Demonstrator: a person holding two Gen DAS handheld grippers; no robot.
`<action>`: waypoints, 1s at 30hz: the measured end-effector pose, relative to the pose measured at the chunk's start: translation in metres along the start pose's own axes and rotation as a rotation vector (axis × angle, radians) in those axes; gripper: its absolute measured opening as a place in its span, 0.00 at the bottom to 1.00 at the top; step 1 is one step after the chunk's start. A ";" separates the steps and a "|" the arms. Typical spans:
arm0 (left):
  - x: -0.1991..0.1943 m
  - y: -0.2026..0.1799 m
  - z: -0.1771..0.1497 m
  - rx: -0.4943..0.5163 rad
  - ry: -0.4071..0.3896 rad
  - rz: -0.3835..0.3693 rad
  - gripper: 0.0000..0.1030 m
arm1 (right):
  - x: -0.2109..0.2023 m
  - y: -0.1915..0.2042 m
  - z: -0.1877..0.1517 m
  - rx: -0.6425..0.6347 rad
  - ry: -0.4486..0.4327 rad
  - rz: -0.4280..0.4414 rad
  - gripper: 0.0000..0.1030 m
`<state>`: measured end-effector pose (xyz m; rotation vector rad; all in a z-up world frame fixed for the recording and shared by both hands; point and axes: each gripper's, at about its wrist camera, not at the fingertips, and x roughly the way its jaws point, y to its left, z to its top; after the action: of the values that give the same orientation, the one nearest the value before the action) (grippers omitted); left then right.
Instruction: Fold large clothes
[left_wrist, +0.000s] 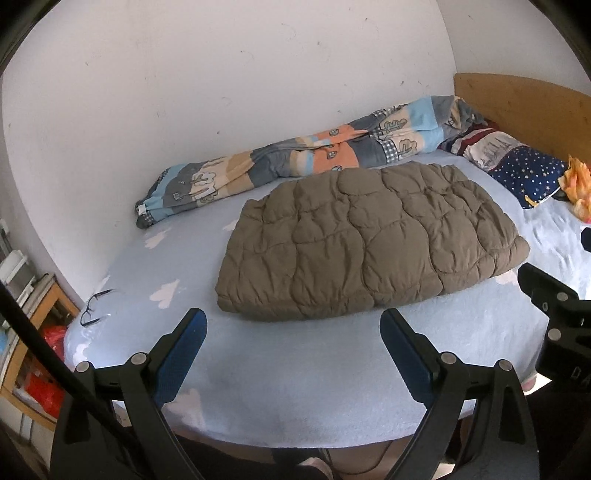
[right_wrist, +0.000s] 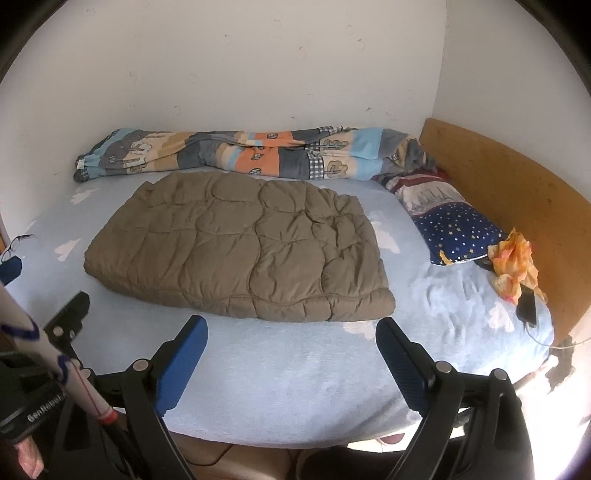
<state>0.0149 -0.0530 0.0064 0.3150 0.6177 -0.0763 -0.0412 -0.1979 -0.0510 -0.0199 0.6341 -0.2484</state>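
A brown quilted garment (left_wrist: 369, 240) lies folded into a flat rectangle on the light blue bed sheet (left_wrist: 295, 369); it also shows in the right wrist view (right_wrist: 243, 251). My left gripper (left_wrist: 293, 321) is open and empty, held over the near edge of the bed, short of the garment. My right gripper (right_wrist: 291, 328) is open and empty too, just in front of the garment's near edge. Part of the right gripper's body (left_wrist: 554, 306) shows at the right of the left wrist view.
A patterned rolled blanket (right_wrist: 236, 155) lies along the white wall. A starred pillow (right_wrist: 458, 232), an orange cloth (right_wrist: 513, 258) and a phone (right_wrist: 528, 306) lie by the wooden headboard (right_wrist: 517, 192). Glasses (left_wrist: 94, 306) lie at the sheet's left edge. A shelf (left_wrist: 33, 332) stands left.
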 end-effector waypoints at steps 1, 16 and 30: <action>0.001 0.000 -0.001 0.004 0.001 0.000 0.92 | 0.000 0.001 0.000 -0.001 0.000 -0.003 0.92; 0.011 0.003 -0.006 0.001 0.041 -0.003 0.92 | 0.005 0.008 -0.004 -0.017 0.018 -0.007 0.92; 0.016 -0.002 -0.011 0.011 0.059 -0.004 0.91 | 0.013 0.008 -0.010 -0.028 0.033 -0.015 0.92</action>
<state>0.0219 -0.0507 -0.0119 0.3279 0.6768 -0.0747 -0.0354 -0.1923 -0.0671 -0.0473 0.6708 -0.2544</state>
